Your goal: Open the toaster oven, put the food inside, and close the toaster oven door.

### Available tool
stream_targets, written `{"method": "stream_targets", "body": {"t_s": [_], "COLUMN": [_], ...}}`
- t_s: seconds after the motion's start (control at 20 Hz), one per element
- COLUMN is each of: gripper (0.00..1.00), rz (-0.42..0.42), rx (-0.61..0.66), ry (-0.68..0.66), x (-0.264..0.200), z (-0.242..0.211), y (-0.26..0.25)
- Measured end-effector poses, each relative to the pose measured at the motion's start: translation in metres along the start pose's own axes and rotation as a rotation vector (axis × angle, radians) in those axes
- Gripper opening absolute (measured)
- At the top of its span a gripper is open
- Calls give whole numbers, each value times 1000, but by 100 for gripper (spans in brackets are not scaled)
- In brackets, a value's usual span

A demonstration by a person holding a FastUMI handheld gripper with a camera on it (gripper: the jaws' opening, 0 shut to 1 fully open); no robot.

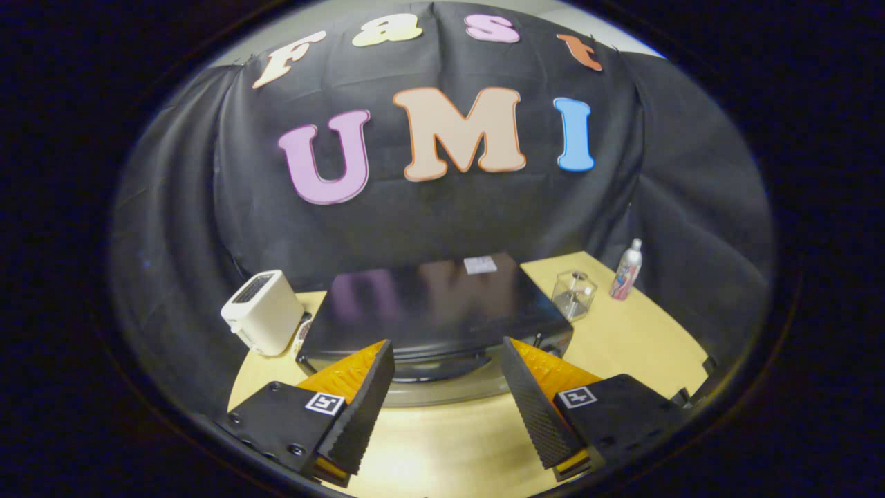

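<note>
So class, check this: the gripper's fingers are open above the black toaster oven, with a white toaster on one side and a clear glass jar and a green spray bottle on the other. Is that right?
One detail is wrong. In the gripper view the bottle beyond the glass jar is pink and white, not green. The rest stands: the gripper has its fingers open above the black toaster oven, and the white toaster sits on its other side.

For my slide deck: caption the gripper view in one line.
Open claw hovers above the black toaster oven on the wooden table, white toaster beside it.
</note>
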State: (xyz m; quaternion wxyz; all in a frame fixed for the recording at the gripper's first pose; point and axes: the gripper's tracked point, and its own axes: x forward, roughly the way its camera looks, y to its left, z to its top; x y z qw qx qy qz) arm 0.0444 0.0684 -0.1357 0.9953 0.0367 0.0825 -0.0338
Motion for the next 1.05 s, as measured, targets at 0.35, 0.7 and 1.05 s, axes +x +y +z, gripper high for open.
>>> {"method": "stream_targets", "body": {"t_s": [0.35,0.7,1.05], "gripper": [96,96,96], "rz": [13,63,102], "rx": [22,16,-5], "ry": [-165,-253,-239], "x": [-16,-38,-59], "z": [83,109,93], "y": [-26,-60,-97]}}
